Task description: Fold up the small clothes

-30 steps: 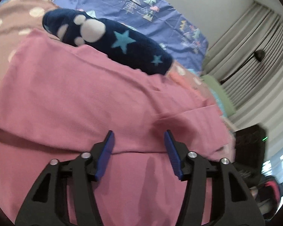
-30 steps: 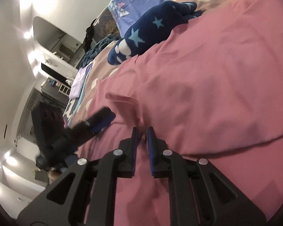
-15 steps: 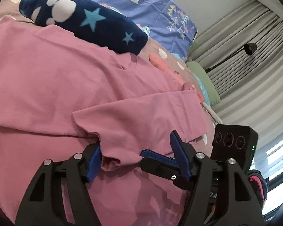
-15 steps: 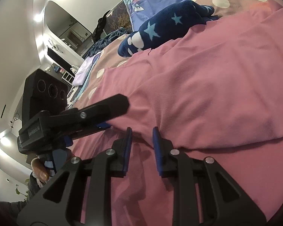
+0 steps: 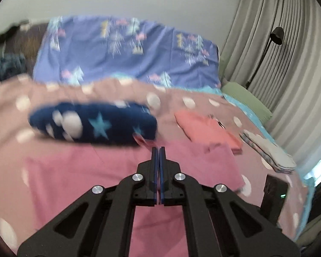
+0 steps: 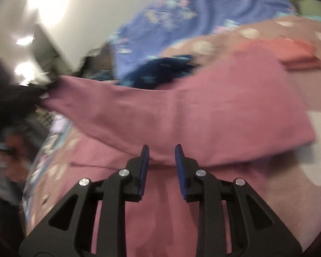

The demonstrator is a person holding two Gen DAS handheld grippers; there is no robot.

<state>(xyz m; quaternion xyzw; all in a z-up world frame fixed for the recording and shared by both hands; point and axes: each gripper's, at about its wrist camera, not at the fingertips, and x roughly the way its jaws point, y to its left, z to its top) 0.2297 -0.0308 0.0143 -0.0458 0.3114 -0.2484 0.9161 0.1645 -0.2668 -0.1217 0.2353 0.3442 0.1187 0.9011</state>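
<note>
- Pink garment [image 6: 203,111] is lying across the bed, long axis running left-right, one end being lifted leftward.
- Left gripper [image 5: 158,150] is pinching a pink cloth corner.
- Right gripper [image 6: 161,150] is opening, jaws apart just before the fold.

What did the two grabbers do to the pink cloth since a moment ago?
The left gripper snapped shut on the pink cloth and lifted its corner off the bed. The right gripper, nearly closed before, is opening, with the fold edge between its pads. The starry navy sock and folded coral garment stayed put.
</note>
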